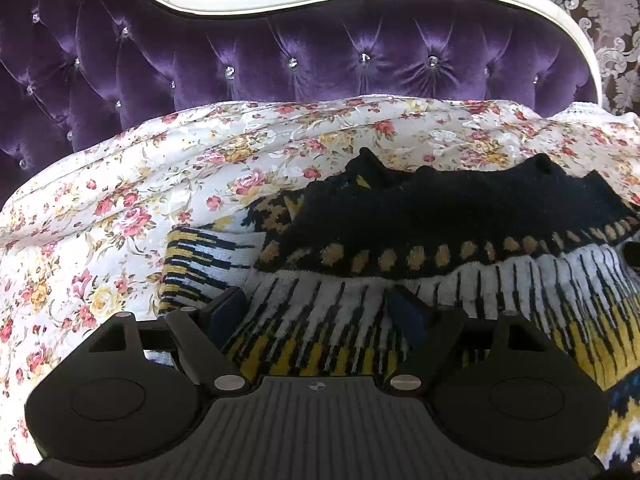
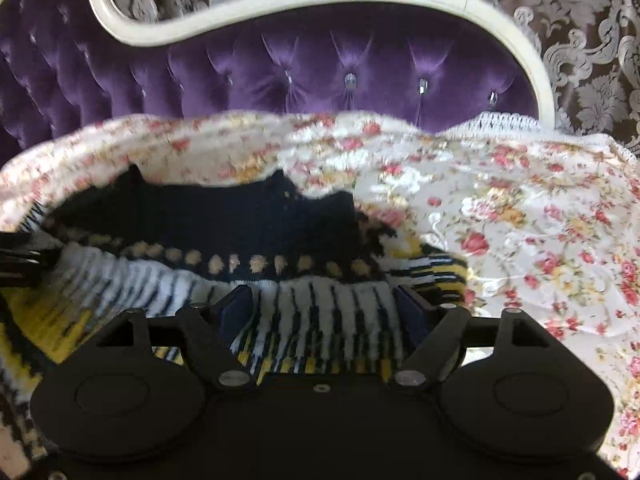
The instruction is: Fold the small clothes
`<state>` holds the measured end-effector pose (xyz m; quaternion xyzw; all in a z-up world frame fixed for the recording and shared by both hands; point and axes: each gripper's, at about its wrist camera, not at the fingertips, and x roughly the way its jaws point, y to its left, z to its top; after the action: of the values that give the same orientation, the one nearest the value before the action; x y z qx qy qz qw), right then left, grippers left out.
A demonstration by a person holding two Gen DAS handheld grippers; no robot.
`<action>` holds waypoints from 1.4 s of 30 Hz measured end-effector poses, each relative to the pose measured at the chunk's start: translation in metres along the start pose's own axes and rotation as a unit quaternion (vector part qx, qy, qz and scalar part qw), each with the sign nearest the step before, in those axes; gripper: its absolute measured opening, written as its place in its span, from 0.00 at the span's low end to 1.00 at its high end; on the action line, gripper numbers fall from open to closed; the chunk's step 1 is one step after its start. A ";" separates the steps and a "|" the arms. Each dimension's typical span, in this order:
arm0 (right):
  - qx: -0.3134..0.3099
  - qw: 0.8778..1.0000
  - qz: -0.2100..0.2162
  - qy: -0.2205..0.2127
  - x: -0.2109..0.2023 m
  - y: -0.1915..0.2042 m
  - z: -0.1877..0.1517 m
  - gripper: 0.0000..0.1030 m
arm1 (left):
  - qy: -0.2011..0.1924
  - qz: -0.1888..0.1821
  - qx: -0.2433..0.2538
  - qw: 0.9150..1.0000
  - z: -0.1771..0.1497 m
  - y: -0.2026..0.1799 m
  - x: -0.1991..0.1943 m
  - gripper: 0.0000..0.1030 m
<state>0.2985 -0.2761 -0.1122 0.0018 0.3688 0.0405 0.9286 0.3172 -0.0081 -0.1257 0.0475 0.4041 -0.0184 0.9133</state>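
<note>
Knit sweater (image 1: 400, 216) on floral bedspread (image 1: 120, 200) — both grippers (image 1: 316, 312) (image 2: 326, 308) spread apart, right view blurred.

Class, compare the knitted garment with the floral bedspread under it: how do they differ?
The garment is thick knit in black, white and yellow; the bedspread is thin, glossy, with pink and yellow roses. The garment lies bunched and folded over; the bedspread lies spread out. Both are patterned fabric.

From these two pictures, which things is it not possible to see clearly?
- Knitted garment: its type and full shape are unclear. The near part is cut off by the frame and hidden behind the left tongs.
- Right wrist view: motion blur smears the garment's pattern beyond the right tongs.
- Floral bedspread: the garment hides the part beneath it.
</note>
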 end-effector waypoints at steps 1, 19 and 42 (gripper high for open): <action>0.002 1.000 -0.004 0.002 0.004 0.000 0.002 0.78 | 0.000 -0.001 0.000 1.000 0.000 0.000 0.000 0.78; 0.077 0.996 -0.025 0.037 0.031 -0.037 0.028 0.98 | -0.001 -0.004 -0.001 1.000 -0.002 0.000 0.000 0.78; 0.215 0.975 0.059 0.019 -0.043 -0.069 -0.048 1.00 | 0.019 -0.015 -0.004 1.000 0.005 0.003 0.002 0.77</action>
<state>0.2399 -0.3491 -0.1200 0.2220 0.3857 0.0152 0.8954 0.3223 -0.0061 -0.1238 0.0383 0.4222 -0.0301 0.9052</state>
